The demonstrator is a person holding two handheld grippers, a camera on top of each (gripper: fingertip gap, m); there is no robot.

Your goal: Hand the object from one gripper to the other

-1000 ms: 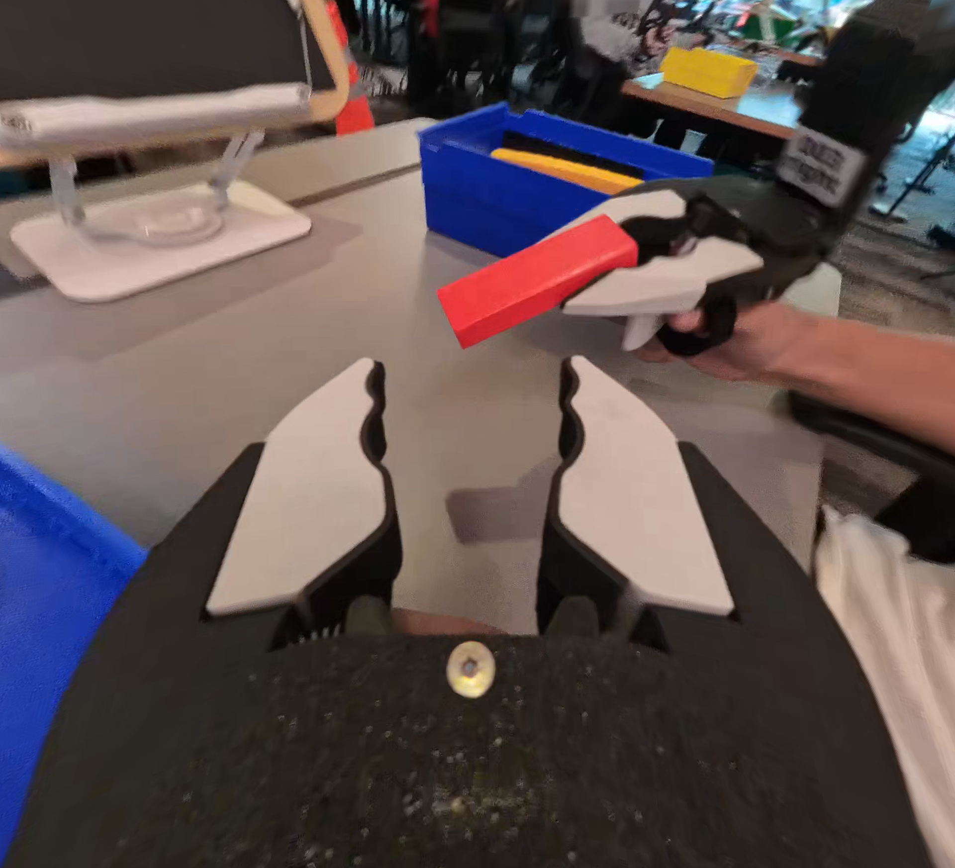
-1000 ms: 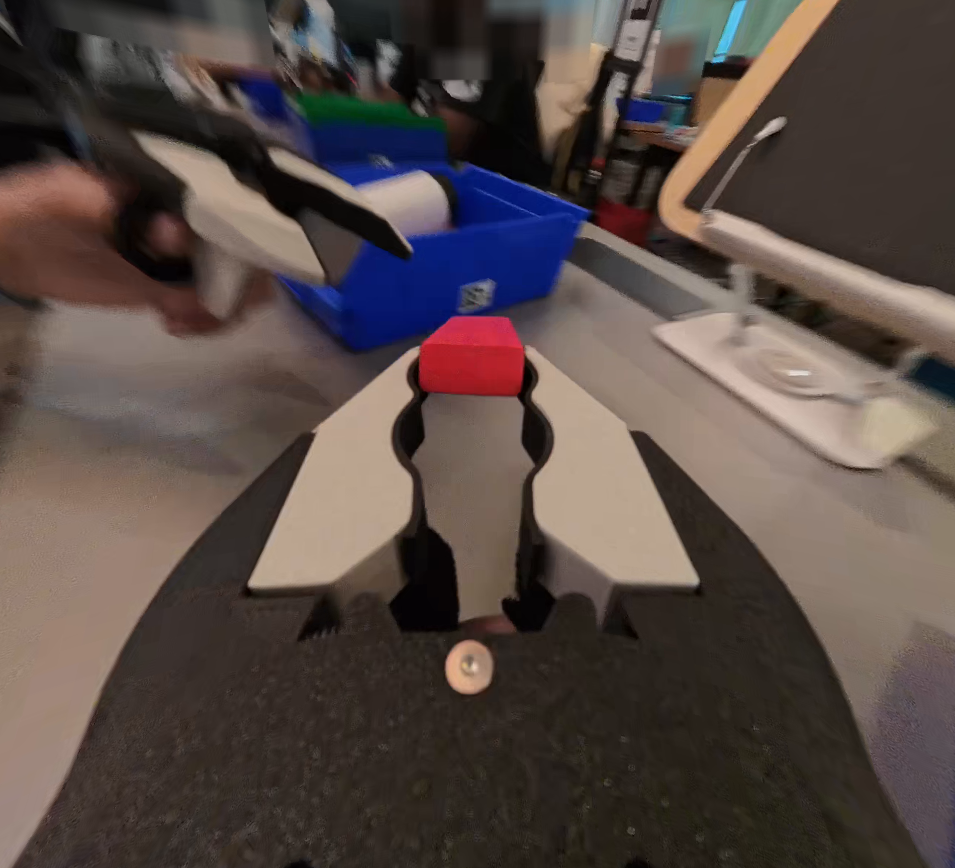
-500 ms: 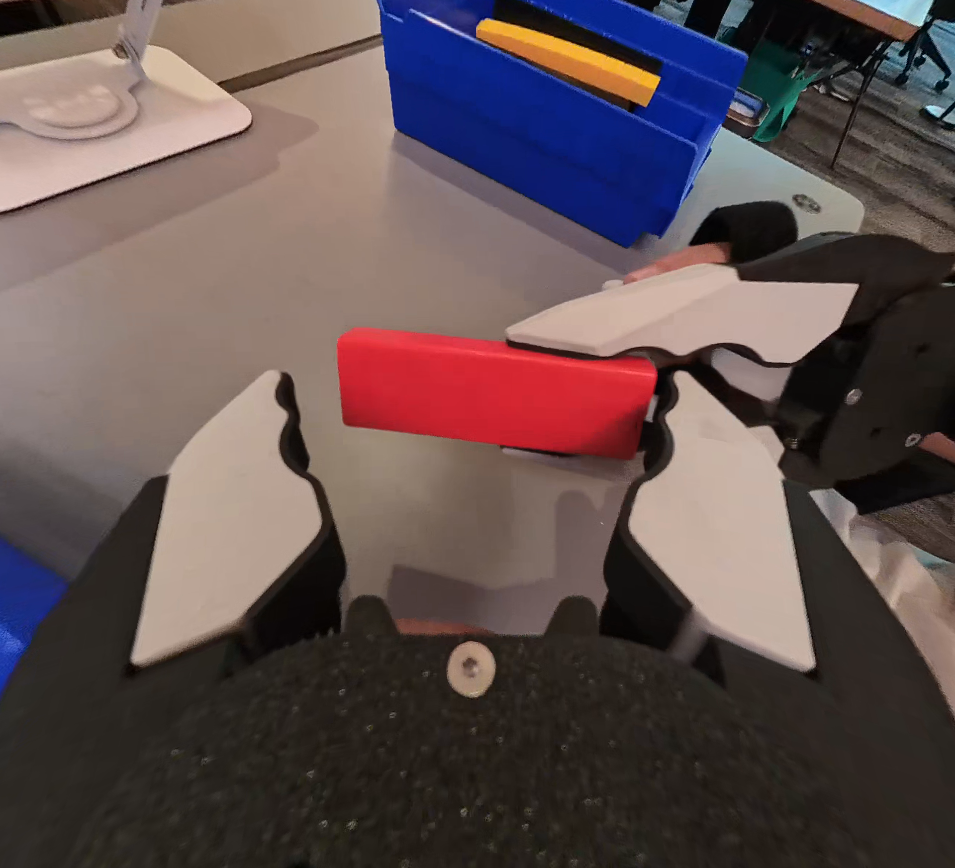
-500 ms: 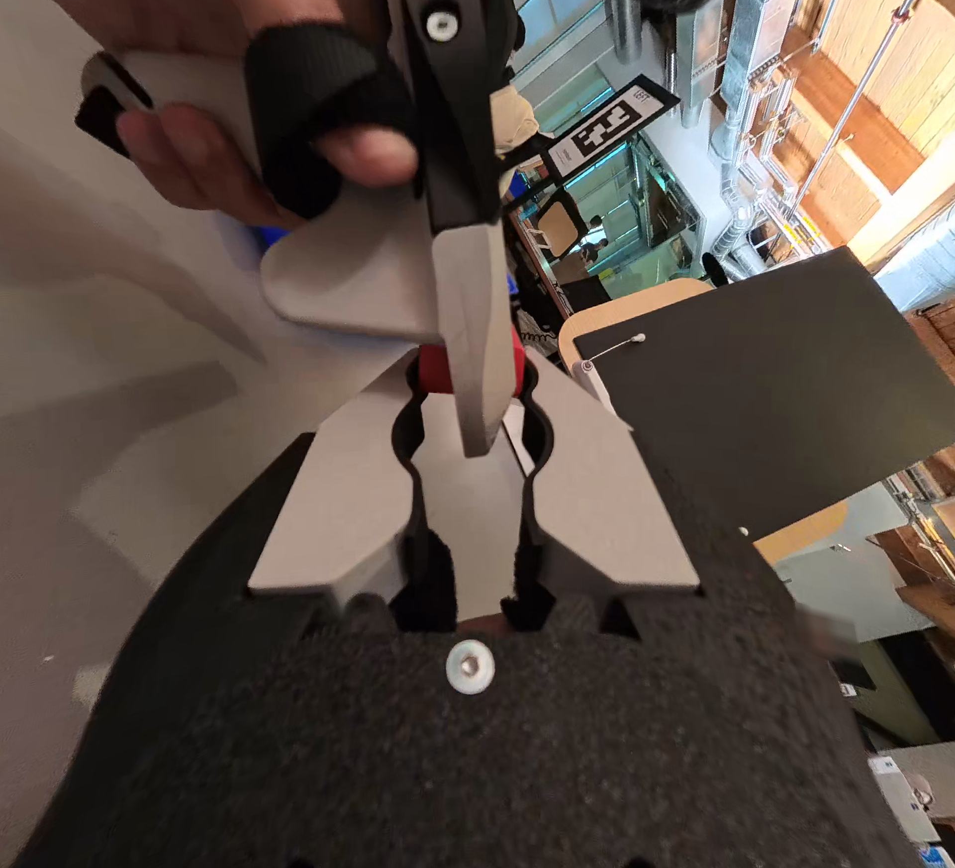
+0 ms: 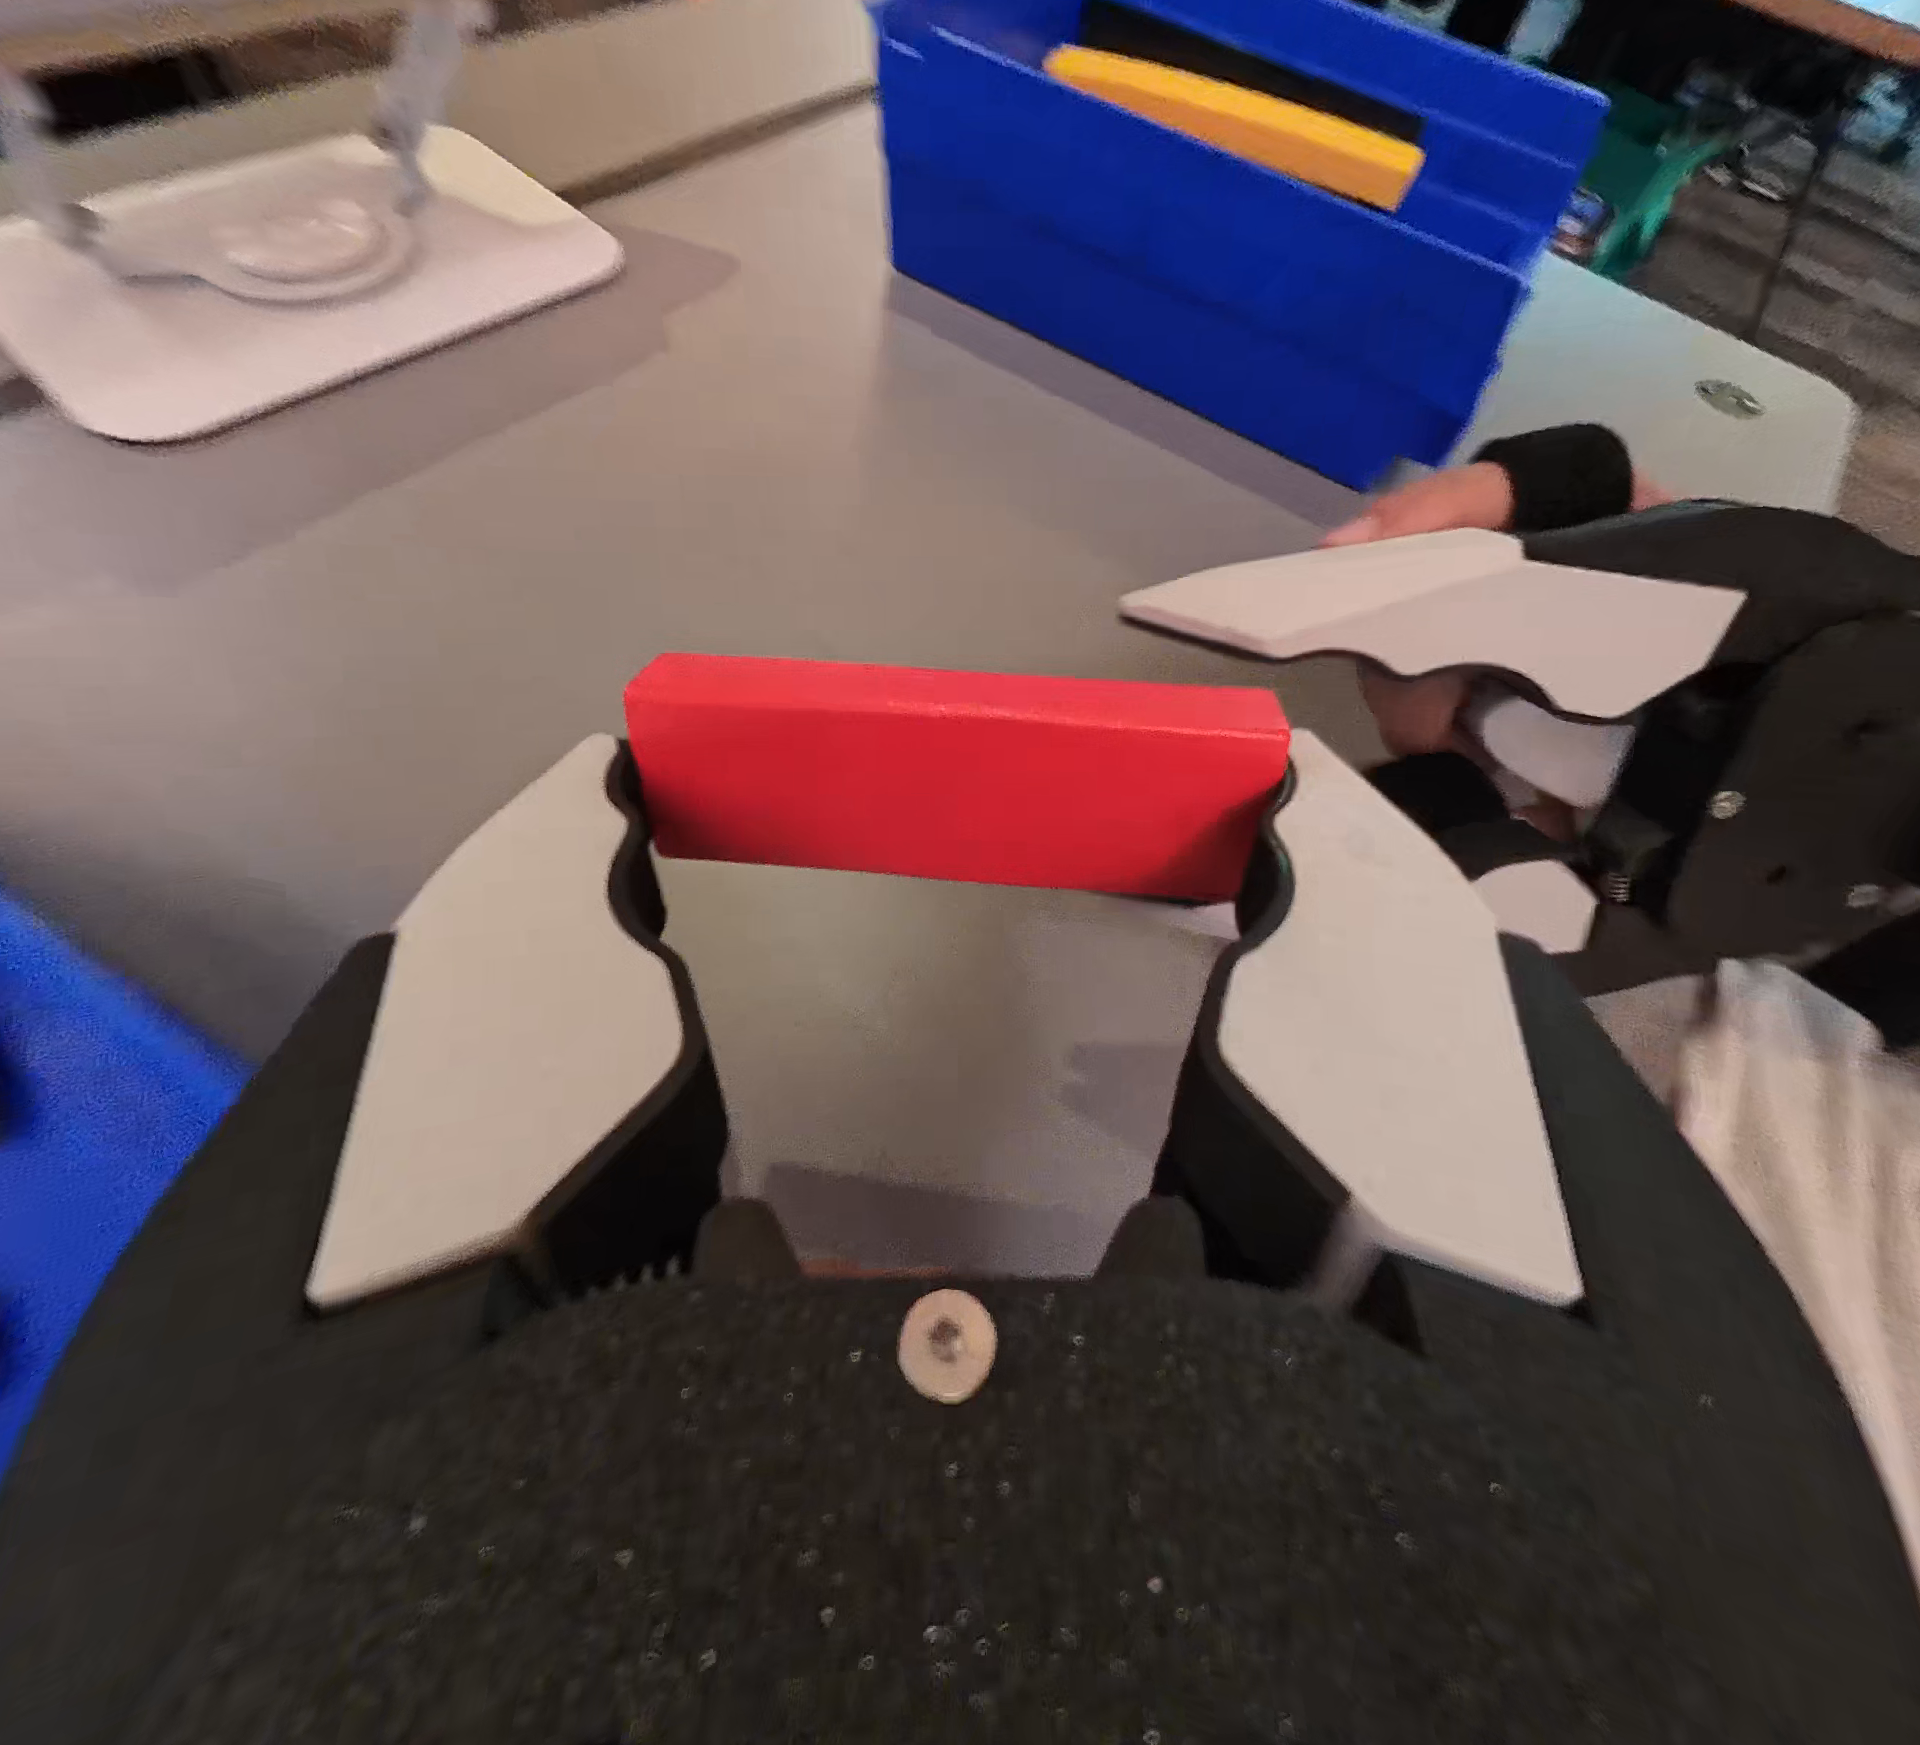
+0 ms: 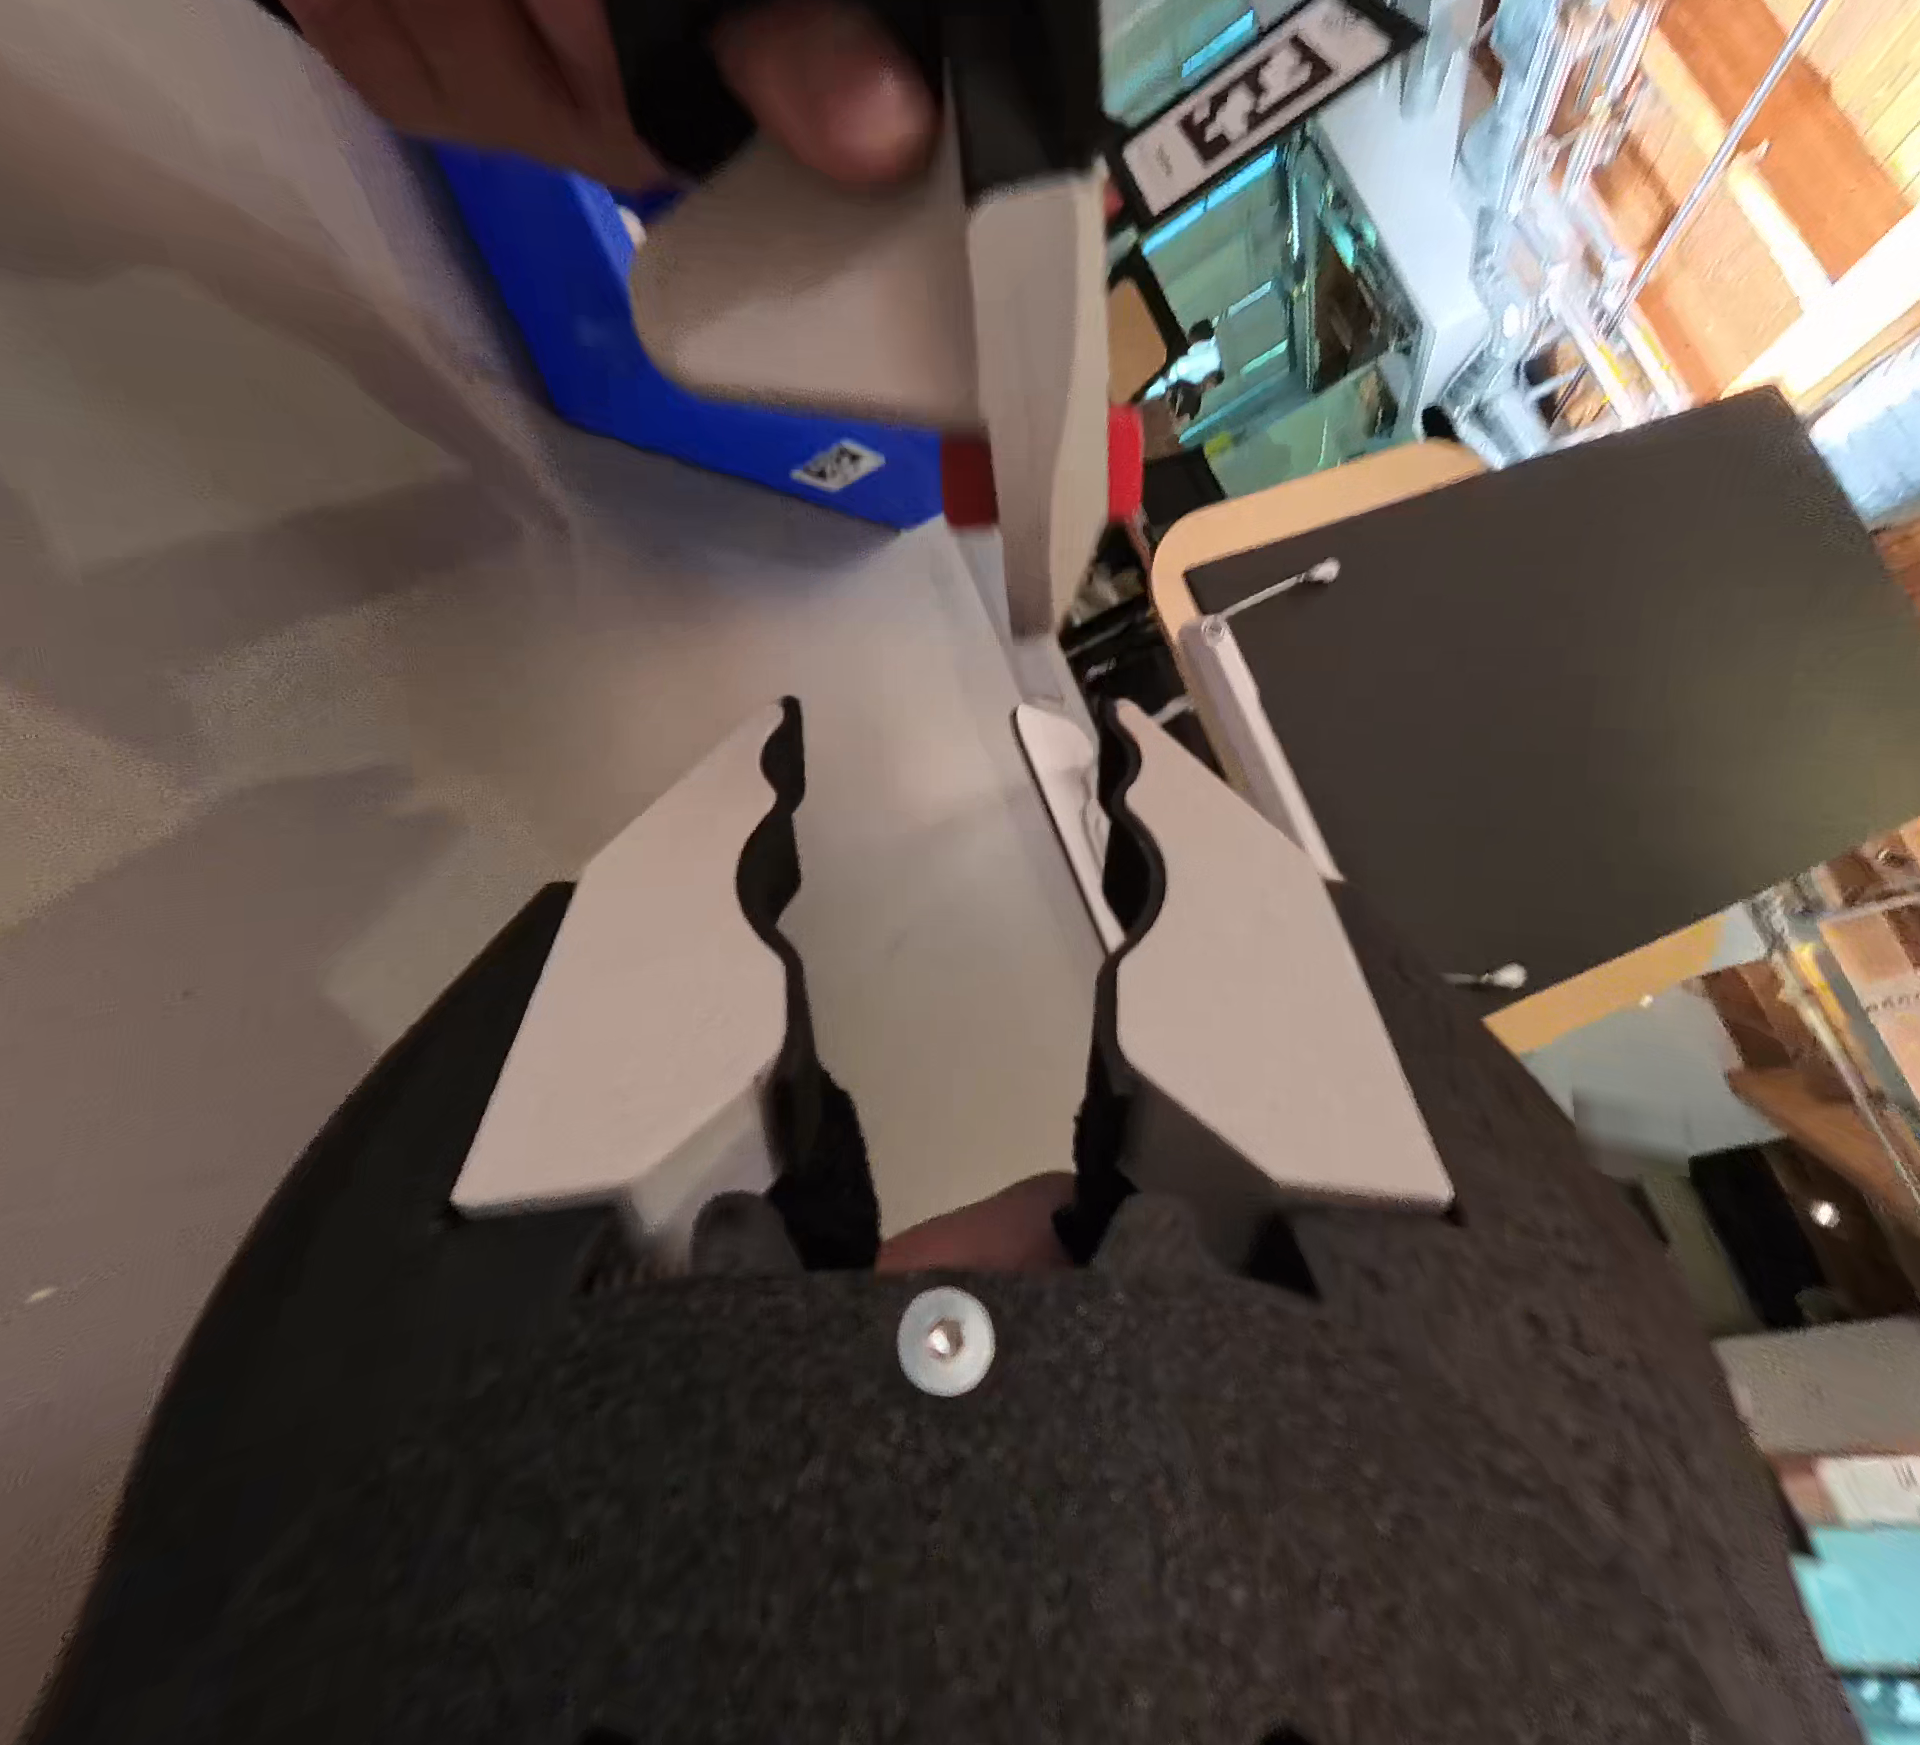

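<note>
The left claw (image 5: 951,791) grips a red rectangular block (image 5: 951,776) by its two short ends, its fingers spread wide to span the block's length, and holds it level above the grey tabletop (image 5: 644,532). From the left wrist view the whole long face of the block shows; the right wrist view shows only two small red slivers (image 6: 1122,459) on either side of a grey finger of the left claw, seen edge-on.

The right claw (image 6: 951,724) stands apart with a clear gap between its fingers and nothing in them. In the left wrist view it appears off to the right (image 5: 1351,625), held in a hand (image 5: 1423,500) wearing a black strap, well clear of the block.

Only the left wrist view shows the inside of the blue bin (image 5: 1195,241), with a yellow piece (image 5: 1236,126) lying in it, and a white stand base (image 5: 301,293). The right wrist view shows a black board with a pale wooden edge (image 6: 1558,656) and another blue bin (image 6: 644,365) behind the left claw.
</note>
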